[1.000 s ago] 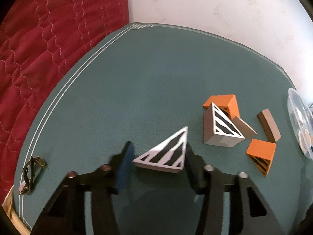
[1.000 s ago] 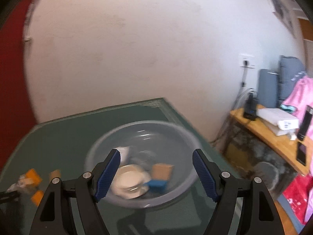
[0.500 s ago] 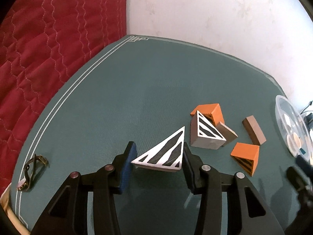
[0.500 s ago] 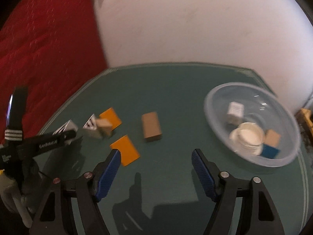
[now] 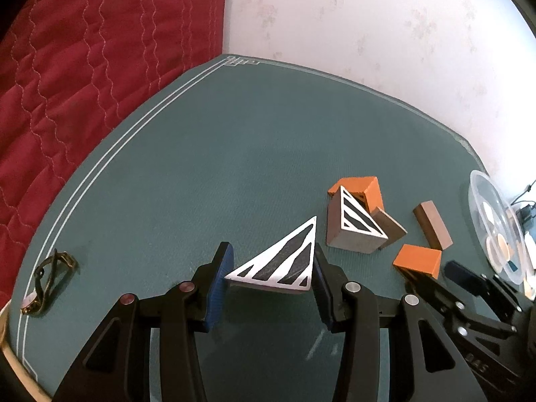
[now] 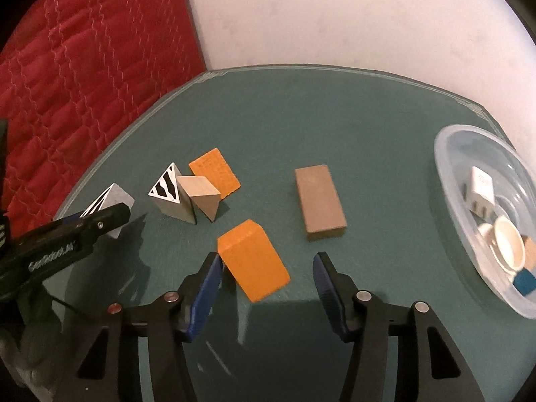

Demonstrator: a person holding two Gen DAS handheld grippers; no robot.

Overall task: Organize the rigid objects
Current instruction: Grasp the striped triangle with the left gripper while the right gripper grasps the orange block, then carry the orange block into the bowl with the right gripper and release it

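Downward-tilted, left gripper pinching striped wedge, right gripper jaws closing (orange block between).

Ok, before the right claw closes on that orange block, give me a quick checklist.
1. Orange block between the right claw pads: ok, jaws closing, right pad not yet touching.
2. Block centred in the gap: not ok, it sits toward the left pad.
3. Left claw secure on the striped triangle block: ok.
4. The two claws clear of each other: ok, apart.
5. Bowl has room: ok, only a few pieces inside.
6. Brown block clear of the grasp: ok.
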